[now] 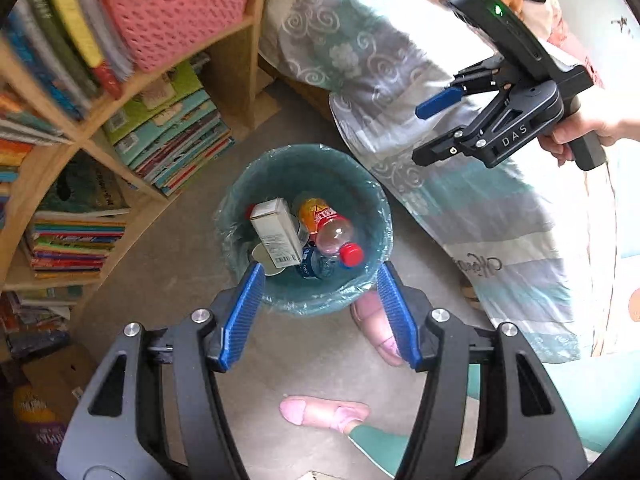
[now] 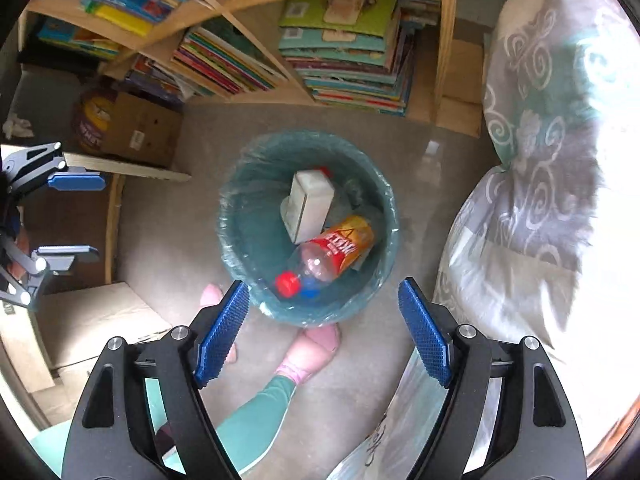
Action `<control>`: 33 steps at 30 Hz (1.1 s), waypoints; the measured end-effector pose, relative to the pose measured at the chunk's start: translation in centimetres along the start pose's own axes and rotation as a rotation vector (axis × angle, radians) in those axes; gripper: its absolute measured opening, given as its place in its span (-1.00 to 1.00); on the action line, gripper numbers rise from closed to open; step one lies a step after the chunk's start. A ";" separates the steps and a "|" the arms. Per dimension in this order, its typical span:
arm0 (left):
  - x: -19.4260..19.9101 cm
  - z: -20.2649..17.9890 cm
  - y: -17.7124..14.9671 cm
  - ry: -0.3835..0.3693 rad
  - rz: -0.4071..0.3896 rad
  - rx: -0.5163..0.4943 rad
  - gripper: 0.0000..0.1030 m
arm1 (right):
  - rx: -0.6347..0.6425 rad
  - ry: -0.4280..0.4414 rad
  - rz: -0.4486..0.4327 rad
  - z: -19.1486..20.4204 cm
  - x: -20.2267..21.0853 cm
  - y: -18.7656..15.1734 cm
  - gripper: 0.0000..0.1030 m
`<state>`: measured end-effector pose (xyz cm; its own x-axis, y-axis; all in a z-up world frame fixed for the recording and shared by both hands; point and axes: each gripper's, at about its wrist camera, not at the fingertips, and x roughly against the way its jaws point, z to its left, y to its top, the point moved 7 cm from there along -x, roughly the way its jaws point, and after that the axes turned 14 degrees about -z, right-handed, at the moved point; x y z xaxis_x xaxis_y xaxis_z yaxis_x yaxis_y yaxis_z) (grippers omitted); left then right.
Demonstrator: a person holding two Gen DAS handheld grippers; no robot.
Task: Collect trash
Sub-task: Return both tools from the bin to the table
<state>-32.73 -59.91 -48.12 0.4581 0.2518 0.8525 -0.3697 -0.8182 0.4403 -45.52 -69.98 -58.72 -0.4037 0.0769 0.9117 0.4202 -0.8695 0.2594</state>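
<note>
A teal trash bin [image 1: 362, 192] with a clear liner stands on the floor; it also shows in the right wrist view [image 2: 236, 236]. Inside lie a white carton [image 1: 276, 232] [image 2: 310, 206], a plastic bottle with a red cap and orange label [image 1: 334, 232] [image 2: 332, 256], and a blue-capped bottle [image 1: 316, 266] beneath. My left gripper [image 1: 320, 276] is open and empty, above the bin's near rim. My right gripper [image 2: 322, 294] is open and empty, also above the bin's near rim. The right gripper also shows in the left wrist view [image 1: 420, 132], and the left gripper in the right wrist view [image 2: 88, 218].
A wooden bookshelf [image 1: 236, 52] [image 2: 444, 60] with stacked books and a pink basket [image 1: 176, 12] stands behind the bin. A patterned quilt [image 1: 460, 200] [image 2: 540, 200] hangs off a bed beside it. My feet in pink slippers [image 1: 324, 412] [image 2: 312, 352] stand near the bin. Cardboard boxes [image 2: 144, 128] sit on the floor.
</note>
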 end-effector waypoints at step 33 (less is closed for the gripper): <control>60.7 3.9 -27.5 0.803 -0.404 0.665 0.35 | 1.041 0.632 -0.109 60.5 24.3 12.6 0.51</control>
<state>8.37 -24.11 -9.61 -0.2974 0.6257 0.7212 0.3039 -0.6540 0.6927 -0.92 -49.58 -13.99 -0.6795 -0.3780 0.6288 0.6920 -0.0452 0.7205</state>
